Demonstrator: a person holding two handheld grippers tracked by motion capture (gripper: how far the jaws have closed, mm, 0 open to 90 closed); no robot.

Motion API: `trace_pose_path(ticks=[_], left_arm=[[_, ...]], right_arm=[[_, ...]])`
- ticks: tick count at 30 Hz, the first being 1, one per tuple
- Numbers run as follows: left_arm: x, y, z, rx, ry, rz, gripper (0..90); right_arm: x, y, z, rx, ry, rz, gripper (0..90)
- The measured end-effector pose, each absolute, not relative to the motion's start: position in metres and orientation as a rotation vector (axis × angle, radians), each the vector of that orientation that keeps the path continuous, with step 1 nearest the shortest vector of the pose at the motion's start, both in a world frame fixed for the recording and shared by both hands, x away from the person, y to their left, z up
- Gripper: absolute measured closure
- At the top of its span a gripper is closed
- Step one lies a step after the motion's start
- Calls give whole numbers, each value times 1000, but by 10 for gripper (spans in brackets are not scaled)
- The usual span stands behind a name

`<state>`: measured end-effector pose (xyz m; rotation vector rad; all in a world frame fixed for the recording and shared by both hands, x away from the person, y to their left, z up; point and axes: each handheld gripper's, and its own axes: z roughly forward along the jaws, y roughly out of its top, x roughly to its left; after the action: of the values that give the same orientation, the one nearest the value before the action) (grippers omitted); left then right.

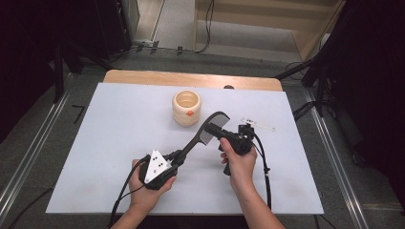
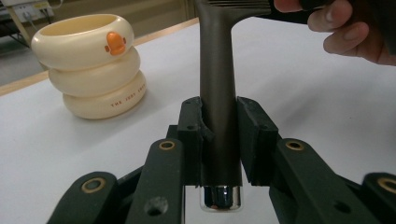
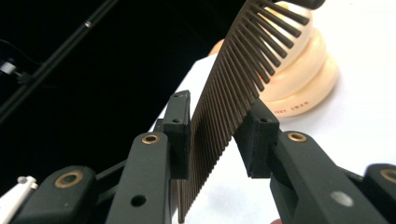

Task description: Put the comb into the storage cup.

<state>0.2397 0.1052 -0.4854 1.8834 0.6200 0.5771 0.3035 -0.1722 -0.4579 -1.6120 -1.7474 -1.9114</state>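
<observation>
Both grippers bear on my stiff, light comb (image 1: 203,135): left gripper (image 2: 218,140) clamps its handle, right gripper (image 3: 217,135) brackets its slippery teeth, contact unclear.

Comb (image 2: 217,84): teeth end cut off by the top edge in the left gripper view; in the right gripper view the spine runs out at the top.
Cream cup (image 3: 299,79): largely hidden behind the comb's teeth in the right gripper view; lettering on its lowest ring too small to read in full.
White strip (image 1: 258,124) on the table (image 1: 119,143), high view: too small to identify, possibly a tag.
Right hand (image 2: 355,28): cut by the frame's top and right edges.
</observation>
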Motion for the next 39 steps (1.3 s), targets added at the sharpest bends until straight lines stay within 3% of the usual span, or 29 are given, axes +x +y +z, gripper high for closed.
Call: trace_pose_path(ticks=[16, 23, 27, 34, 36, 39], left_arm=[[243, 105, -491, 1872, 597, 510, 704], [249, 113, -487, 1832, 690, 485, 300], [254, 125, -485, 1801, 730, 443, 155], [257, 149, -480, 1756, 763, 450, 76], [258, 156, -480, 1754, 781, 457, 6], [259, 167, -481, 1740, 797, 451, 0]], right_arm=[[301, -173, -458, -1472, -1649, -1966, 828], [295, -173, -450, -1471, -1757, -2046, 829], [292, -173, -445, -1461, -1832, -2094, 829], [290, -173, -439, -1434, -1957, -2153, 829], [290, -173, -438, -1420, -1982, -2174, 829], [290, -172, -437, -1411, -2022, -2190, 829]])
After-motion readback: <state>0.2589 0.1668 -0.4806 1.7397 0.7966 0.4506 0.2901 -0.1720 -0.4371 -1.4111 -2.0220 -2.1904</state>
